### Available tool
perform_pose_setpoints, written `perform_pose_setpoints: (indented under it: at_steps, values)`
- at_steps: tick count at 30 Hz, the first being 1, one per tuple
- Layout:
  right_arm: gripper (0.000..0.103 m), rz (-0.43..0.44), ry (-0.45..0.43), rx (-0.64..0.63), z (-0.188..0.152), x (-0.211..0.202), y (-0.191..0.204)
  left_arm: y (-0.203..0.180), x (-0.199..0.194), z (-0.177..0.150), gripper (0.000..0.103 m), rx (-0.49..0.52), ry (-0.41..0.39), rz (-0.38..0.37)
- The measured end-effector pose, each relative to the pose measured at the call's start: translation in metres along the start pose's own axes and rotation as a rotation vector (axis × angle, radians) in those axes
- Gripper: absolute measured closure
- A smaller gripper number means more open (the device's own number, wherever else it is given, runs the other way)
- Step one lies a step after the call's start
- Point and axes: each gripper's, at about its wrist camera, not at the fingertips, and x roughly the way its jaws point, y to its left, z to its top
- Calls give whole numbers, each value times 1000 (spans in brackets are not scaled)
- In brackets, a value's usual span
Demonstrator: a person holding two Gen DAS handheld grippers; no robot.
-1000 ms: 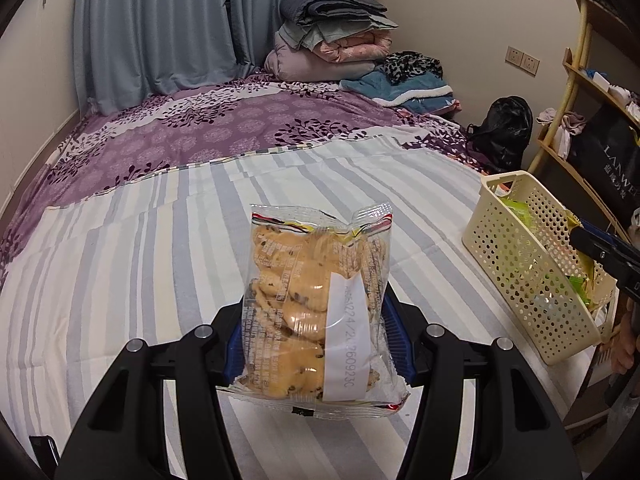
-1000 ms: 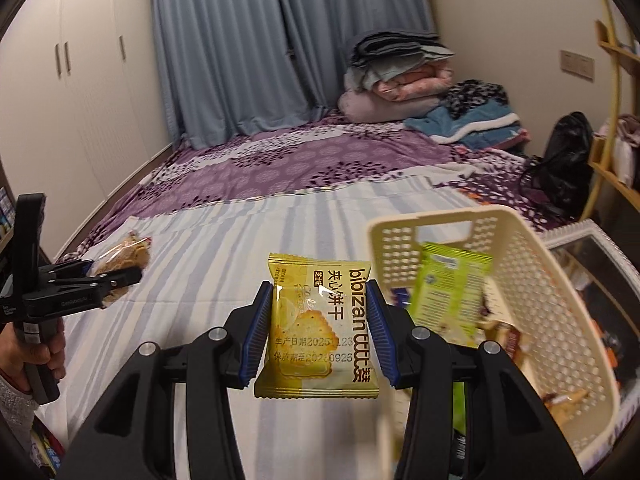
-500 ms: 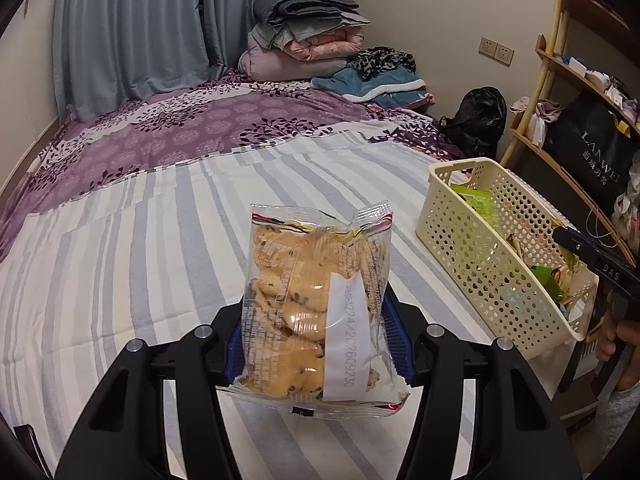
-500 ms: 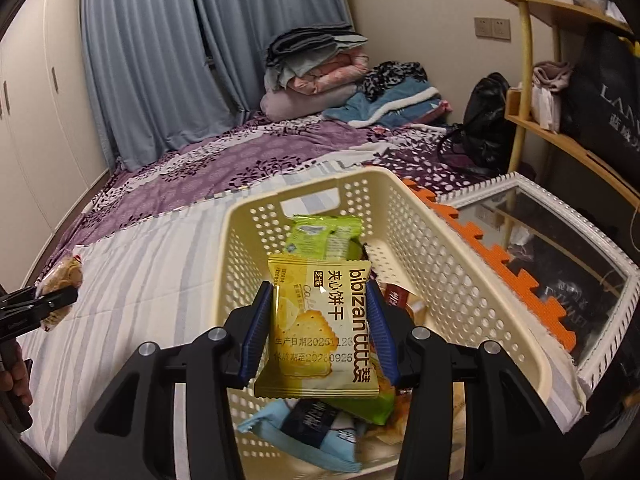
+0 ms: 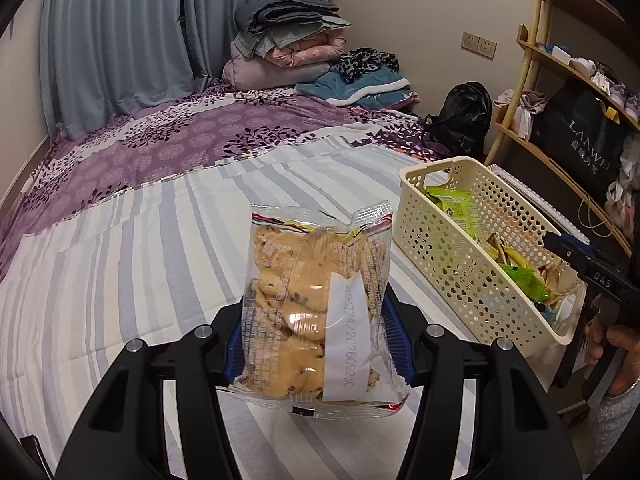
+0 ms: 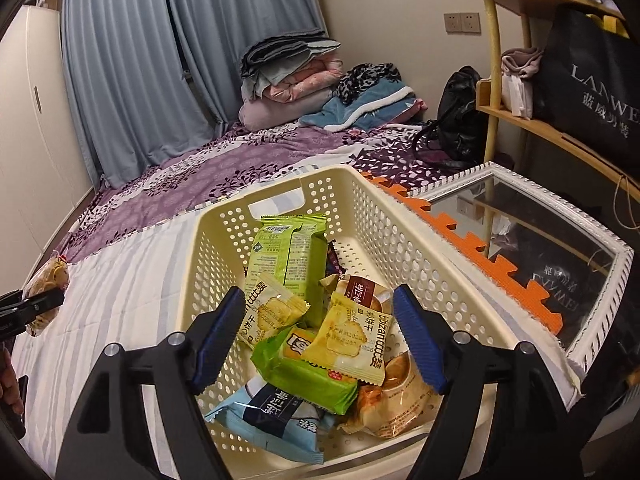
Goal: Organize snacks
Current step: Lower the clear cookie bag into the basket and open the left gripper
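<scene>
My left gripper [image 5: 316, 340] is shut on a clear bag of chocolate-chip cookies [image 5: 316, 304] and holds it upright above the striped sheet, left of the cream basket [image 5: 448, 264]. My right gripper [image 6: 320, 336] is open and empty above the basket [image 6: 372, 216]. A yellow biscuit packet [image 6: 348, 340] lies loose on the snacks inside, between the spread fingers. A second yellow packet [image 6: 268, 312] and green packets [image 6: 288, 256] lie in the basket too. The left gripper with its cookie bag [image 6: 44, 292] shows at the left edge of the right wrist view.
The basket stands near the bed's right edge. A framed mirror [image 6: 532, 240] and orange foam mat [image 6: 460, 232] lie beyond it. A wooden shelf [image 5: 560, 92] with a black bag stands on the right. Folded bedding [image 5: 288, 48] is piled at the bed's far end.
My right gripper moved over the basket, opened and let the yellow biscuit packet drop among the snacks. My left gripper swung towards the basket, still holding the cookie bag.
</scene>
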Motion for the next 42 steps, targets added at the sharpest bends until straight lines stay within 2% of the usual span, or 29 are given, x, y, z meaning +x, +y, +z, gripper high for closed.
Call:
perform_pose_setpoints:
  at_steps: [4, 10, 16, 24, 32, 34, 36, 38, 42]
  values:
    - [22, 3, -20, 23, -1, -6, -7, -13, 2, 3, 45, 23, 1, -8]
    - [21, -16, -48, 49, -1, -13, -21, -37, 6, 10, 45, 65, 0, -35]
    - [21, -62, -89, 92, -3, -25, -39, -80, 12, 18, 45, 139, 1, -116]
    - [21, -74, -97, 113, -8, -32, -53, -149, 27, 24, 45, 253, 17, -233]
    - [20, -85, -104, 130, -10, -36, -64, -189, 48, 32, 45, 290, 20, -314]
    - [20, -91, -104, 134, -10, -37, -66, -196, 56, 37, 41, 295, 21, -327]
    - [20, -97, -104, 140, -11, -38, -69, -202, 60, 39, 10, 309, 13, -341]
    - [16, -105, -106, 144, -12, -40, -71, -206, 58, 39, 7, 328, -21, -336]
    - [14, -113, -111, 148, -12, -44, -73, -200, 61, 40, 7, 317, 1, -329]
